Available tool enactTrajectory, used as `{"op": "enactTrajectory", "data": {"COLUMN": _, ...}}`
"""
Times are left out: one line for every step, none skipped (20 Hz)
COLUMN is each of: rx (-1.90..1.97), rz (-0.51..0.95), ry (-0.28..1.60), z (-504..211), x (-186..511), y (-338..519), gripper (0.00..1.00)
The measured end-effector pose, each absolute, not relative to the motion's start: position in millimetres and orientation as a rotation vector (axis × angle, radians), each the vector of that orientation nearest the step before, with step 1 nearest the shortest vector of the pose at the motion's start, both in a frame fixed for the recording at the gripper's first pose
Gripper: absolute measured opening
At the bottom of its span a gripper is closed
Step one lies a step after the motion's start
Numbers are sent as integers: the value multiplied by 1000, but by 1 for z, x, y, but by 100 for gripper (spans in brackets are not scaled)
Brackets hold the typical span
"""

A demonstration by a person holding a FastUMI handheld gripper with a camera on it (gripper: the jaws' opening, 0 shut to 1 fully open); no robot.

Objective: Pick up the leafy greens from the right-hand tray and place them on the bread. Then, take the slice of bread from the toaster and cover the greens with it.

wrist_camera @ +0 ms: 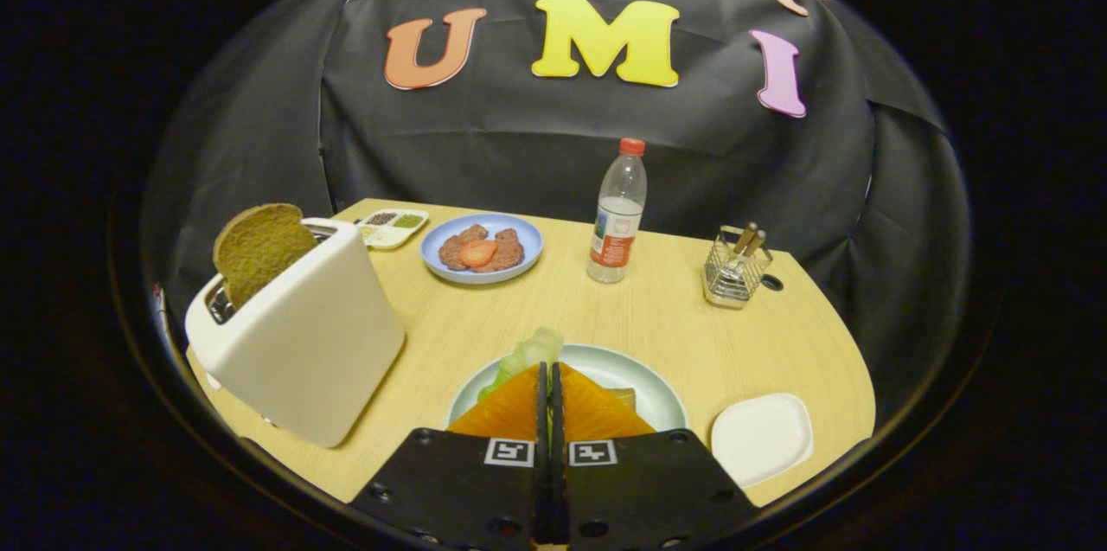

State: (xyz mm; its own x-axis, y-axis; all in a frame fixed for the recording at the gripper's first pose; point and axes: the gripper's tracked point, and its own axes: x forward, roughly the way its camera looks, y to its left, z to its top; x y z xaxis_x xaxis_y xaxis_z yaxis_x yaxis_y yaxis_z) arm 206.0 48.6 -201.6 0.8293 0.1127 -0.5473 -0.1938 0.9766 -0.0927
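Note:
My gripper [550,368] hangs over a pale green plate [653,391], its fingers pressed together on the leafy greens [529,352]. The light green leaves stick out just past the fingertips, toward the left. A corner of bread [624,398] on the plate peeks out right of the fingers; the rest is hidden under them. To the left stands a white toaster [303,343] with a brown slice of bread [258,248] sticking up from its slot. Right of the plate lies a small white tray [761,438] with nothing on it.
Beyond the plate on the wooden table [657,309] stand a blue plate with brown patties and a red slice [481,248], a plastic water bottle [617,218], a wire holder with utensils [735,270] and a small divided dish [393,227] behind the toaster.

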Motion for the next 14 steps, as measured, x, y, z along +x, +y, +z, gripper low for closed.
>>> {"op": "enactTrajectory", "data": {"rx": -143, "rz": 165, "ry": 584, "z": -209, "x": 211, "y": 47, "gripper": 0}}
{"op": "enactTrajectory", "data": {"rx": -136, "rz": 167, "ry": 597, "z": -215, "x": 215, "y": 45, "gripper": 0}}
{"op": "enactTrajectory", "data": {"rx": -127, "rz": 164, "ry": 610, "z": -220, "x": 219, "y": 41, "gripper": 0}}
{"op": "enactTrajectory", "data": {"rx": -115, "rz": 161, "ry": 623, "z": -225, "x": 223, "y": 38, "gripper": 0}}
{"op": "enactTrajectory", "data": {"rx": -99, "rz": 156, "ry": 629, "z": -230, "x": 227, "y": 36, "gripper": 1}}
{"op": "enactTrajectory", "data": {"rx": -100, "rz": 143, "ry": 640, "z": -234, "x": 228, "y": 31, "gripper": 1}}
{"op": "enactTrajectory", "data": {"rx": -105, "rz": 129, "ry": 641, "z": -236, "x": 229, "y": 27, "gripper": 2}}
{"op": "enactTrajectory", "data": {"rx": -102, "rz": 128, "ry": 638, "z": -236, "x": 231, "y": 26, "gripper": 6}}
{"op": "enactTrajectory", "data": {"rx": -96, "rz": 120, "ry": 633, "z": -235, "x": 230, "y": 24, "gripper": 23}}
{"op": "enactTrajectory", "data": {"rx": -84, "rz": 132, "ry": 627, "z": -233, "x": 229, "y": 25, "gripper": 34}}
{"op": "enactTrajectory", "data": {"rx": -76, "rz": 130, "ry": 617, "z": -230, "x": 228, "y": 24, "gripper": 45}}
{"op": "enactTrajectory", "data": {"rx": -68, "rz": 117, "ry": 605, "z": -227, "x": 226, "y": 22, "gripper": 54}}
{"op": "enactTrajectory", "data": {"rx": -64, "rz": 100, "ry": 598, "z": -224, "x": 222, "y": 19, "gripper": 58}}
{"op": "enactTrajectory", "data": {"rx": -64, "rz": 80, "ry": 586, "z": -219, "x": 218, "y": 16, "gripper": 58}}
